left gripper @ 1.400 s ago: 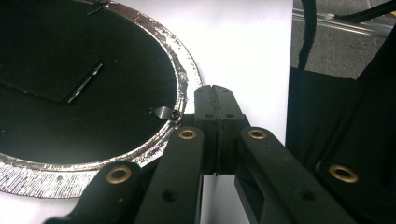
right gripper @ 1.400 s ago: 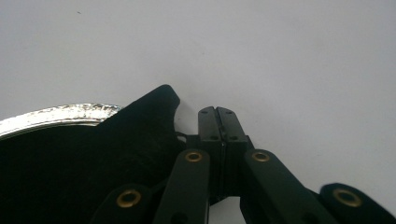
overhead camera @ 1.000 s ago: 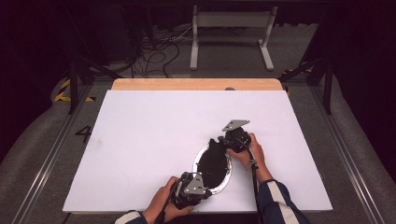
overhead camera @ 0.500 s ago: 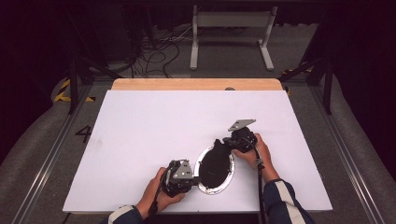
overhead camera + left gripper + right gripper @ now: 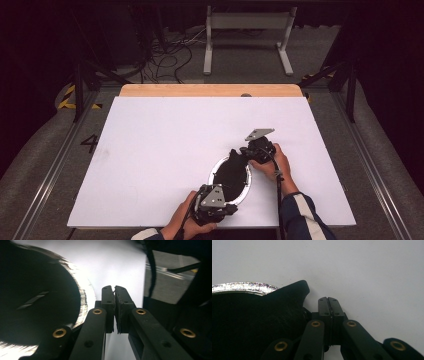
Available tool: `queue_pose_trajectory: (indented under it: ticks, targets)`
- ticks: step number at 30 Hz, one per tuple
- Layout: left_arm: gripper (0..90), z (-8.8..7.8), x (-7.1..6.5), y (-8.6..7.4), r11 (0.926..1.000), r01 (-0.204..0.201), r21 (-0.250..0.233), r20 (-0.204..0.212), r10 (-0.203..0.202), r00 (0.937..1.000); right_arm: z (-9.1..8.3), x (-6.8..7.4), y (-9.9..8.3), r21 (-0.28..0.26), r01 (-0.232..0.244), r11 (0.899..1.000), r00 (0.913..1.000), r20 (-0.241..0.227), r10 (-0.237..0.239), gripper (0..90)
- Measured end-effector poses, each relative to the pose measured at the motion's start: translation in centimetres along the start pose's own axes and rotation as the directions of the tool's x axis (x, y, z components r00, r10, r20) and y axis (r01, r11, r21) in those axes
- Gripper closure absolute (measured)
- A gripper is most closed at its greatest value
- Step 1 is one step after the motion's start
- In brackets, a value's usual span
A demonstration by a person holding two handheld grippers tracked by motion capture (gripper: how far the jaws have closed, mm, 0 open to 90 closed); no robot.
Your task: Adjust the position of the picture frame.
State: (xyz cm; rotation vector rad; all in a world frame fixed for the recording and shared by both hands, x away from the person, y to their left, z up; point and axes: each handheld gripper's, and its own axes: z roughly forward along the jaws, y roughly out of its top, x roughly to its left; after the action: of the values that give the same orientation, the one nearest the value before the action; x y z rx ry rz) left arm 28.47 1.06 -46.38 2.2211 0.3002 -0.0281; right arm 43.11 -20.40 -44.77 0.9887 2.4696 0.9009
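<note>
A silver-rimmed round dish [image 5: 215, 171] lies on the white table near its front edge, with a black cloth [image 5: 231, 172] covering its inside. My left gripper [image 5: 231, 208] sits at the dish's near rim, jaws shut with nothing between them [image 5: 115, 288]; the shiny rim [image 5: 83, 297] and the dark cloth [image 5: 35, 295] lie to their left. My right gripper [image 5: 244, 150] rests at the far end of the dish beside a pointed corner of the cloth [image 5: 299, 287]. Its jaws [image 5: 328, 300] are shut and empty over bare table, just right of the cloth and the rim [image 5: 242, 286].
The white board [image 5: 165, 145] has bare space to the left and behind the dish. A wooden strip [image 5: 210, 90] runs along its far edge. Beyond it are cables and a metal stand on the floor. The table's front edge is just below my left hand.
My left gripper swung out to the left half a second ago and has come back right to the dish's near rim. The right gripper has stayed at the far end.
</note>
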Motion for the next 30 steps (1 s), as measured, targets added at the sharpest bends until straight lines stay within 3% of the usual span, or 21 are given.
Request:
queue_pose_trajectory:
  ticks: [2,5,7,9,13,17,20,26,30]
  targets:
    - [86.5,0.4,-0.2,0.0,0.9997,-0.003,0.025,-0.021,0.003,0.9998,0.0,0.0,0.0,0.000,0.000,1.000,1.0000,0.003,0.000,90.0]
    - [85.8,0.5,-0.3,0.2,0.9990,-0.004,0.045,-0.092,0.008,0.9957,0.0,0.0,0.0,-0.003,0.004,1.000,1.0000,0.004,-0.004,90.0]
    - [88.7,0.7,-0.1,0.2,0.9982,0.014,0.059,-0.086,-0.009,0.9962,0.0,-0.1,-0.1,-0.006,-0.004,1.000,1.0000,-0.001,0.004,90.0]
    - [89.8,0.7,-0.2,0.3,0.9977,-0.011,0.067,-0.101,0.018,0.9948,0.0,0.0,-0.1,-0.004,-0.007,1.000,1.0000,-0.001,0.007,90.0]
    - [90.0,0.6,-0.3,0.3,0.9962,-0.025,0.083,-0.119,0.035,0.9923,-0.1,0.0,-0.1,0.003,-0.002,1.000,1.0000,-0.005,0.002,90.0]
    - [90.0,0.3,-0.3,0.4,0.9942,-0.016,0.107,-0.165,0.033,0.9857,-0.3,0.0,-0.1,0.017,0.009,1.000,0.9998,-0.018,-0.008,90.0]
    - [90.0,-0.3,0.6,0.2,0.9943,0.015,0.106,-0.145,0.000,0.9895,-0.5,0.1,-0.2,0.022,0.011,1.000,0.9996,-0.027,-0.011,90.0]
    - [90.0,-1.2,1.5,-0.2,0.9921,0.036,0.120,-0.136,-0.020,0.9905,-0.9,0.2,-0.7,0.028,0.023,0.999,0.9996,-0.020,-0.022,90.0]
    - [90.0,-1.7,2.3,-0.6,0.9921,0.063,0.108,-0.162,-0.045,0.9857,-1.3,0.4,-1.0,0.031,0.037,0.999,0.9981,-0.051,-0.036,90.0]
